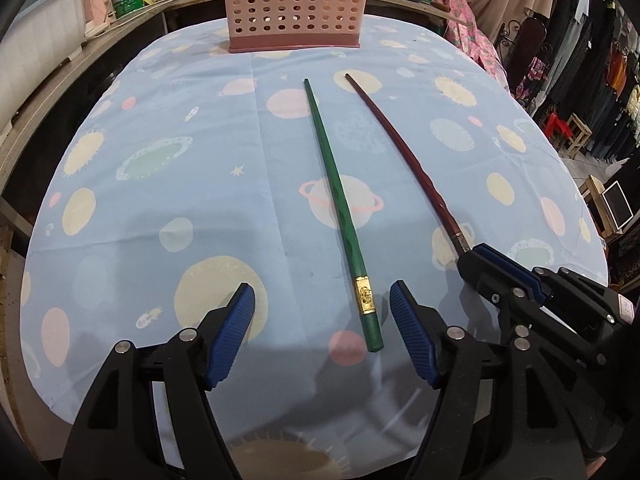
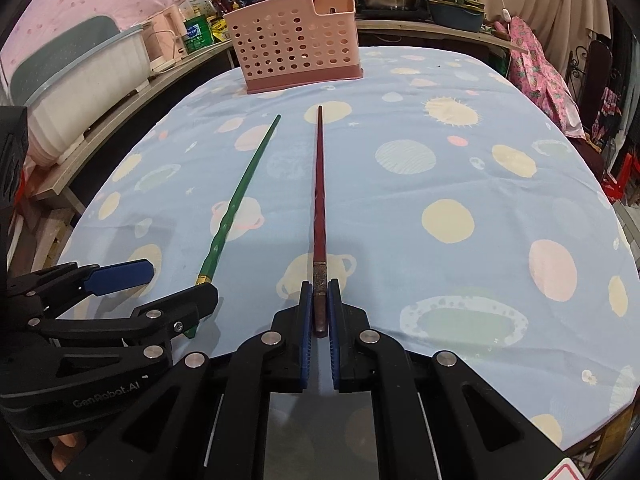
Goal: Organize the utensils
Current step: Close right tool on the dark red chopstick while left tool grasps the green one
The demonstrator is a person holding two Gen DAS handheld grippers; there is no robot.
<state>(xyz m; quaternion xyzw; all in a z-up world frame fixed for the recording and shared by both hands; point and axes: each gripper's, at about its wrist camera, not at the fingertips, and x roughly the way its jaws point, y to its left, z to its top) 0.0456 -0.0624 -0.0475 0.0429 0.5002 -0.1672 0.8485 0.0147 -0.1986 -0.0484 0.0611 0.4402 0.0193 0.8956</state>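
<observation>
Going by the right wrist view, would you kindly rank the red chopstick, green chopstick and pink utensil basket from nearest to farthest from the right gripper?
1. red chopstick: clamped in the right gripper.
2. green chopstick: lying just left.
3. pink utensil basket: far end of the table.

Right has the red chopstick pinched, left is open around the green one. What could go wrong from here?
1. The right gripper holds the red chopstick only at its butt, so the long free end may droop or pivot when lifted.
2. The left gripper sits off-centre on the green chopstick; closing could roll it.
3. The grippers are close together and might collide.
</observation>
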